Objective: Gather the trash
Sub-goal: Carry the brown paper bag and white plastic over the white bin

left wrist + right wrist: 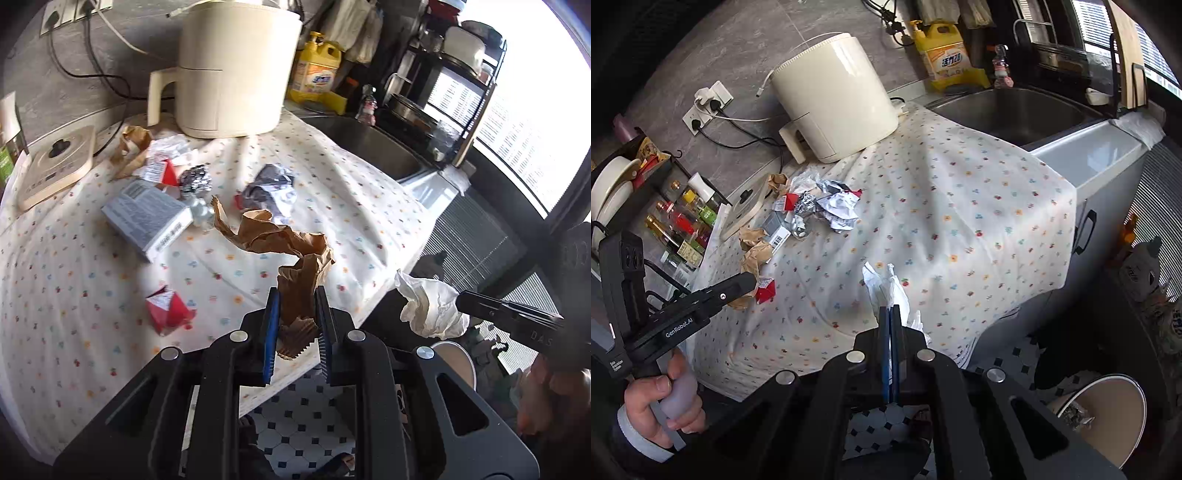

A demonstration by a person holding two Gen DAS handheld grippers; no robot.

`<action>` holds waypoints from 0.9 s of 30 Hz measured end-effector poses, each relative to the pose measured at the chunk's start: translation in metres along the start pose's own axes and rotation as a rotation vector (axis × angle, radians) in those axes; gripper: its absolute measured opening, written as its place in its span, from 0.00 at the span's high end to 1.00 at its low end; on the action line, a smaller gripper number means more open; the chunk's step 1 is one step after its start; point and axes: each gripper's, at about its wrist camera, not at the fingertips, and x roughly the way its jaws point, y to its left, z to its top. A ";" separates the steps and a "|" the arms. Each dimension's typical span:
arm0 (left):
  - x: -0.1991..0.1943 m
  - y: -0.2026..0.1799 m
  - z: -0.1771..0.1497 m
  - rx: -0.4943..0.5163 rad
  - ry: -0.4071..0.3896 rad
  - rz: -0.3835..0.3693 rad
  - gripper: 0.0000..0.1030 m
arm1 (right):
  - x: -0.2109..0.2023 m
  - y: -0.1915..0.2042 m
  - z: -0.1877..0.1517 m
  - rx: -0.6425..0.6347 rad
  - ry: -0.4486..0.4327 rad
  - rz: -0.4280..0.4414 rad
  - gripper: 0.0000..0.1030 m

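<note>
The left gripper (295, 314) clamps crumpled brown paper (295, 254) at frame centre, lifted off the tablecloth (74, 280). The right gripper (889, 325) pinches a white tissue (886, 288), likely bound for the paper bin (1108, 410) at lower right.

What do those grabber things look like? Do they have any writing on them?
Each gripper is chunky matte black plastic with round silver bolts and blue ribbed pads inside its fingers. The left gripper and the right gripper look the same. Seen from the side, the left one shows white lettering, "GenRobot.AI". The left hand wears a dark sleeve with a grey cuff.
</note>
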 end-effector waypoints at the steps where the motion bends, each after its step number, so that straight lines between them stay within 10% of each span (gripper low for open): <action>1: 0.004 -0.011 0.000 0.015 0.006 -0.015 0.82 | -0.006 -0.010 -0.003 0.014 -0.005 -0.013 0.99; 27: 0.110 -0.249 -0.084 0.303 0.255 -0.317 0.81 | -0.113 -0.231 -0.147 0.418 0.039 -0.343 0.92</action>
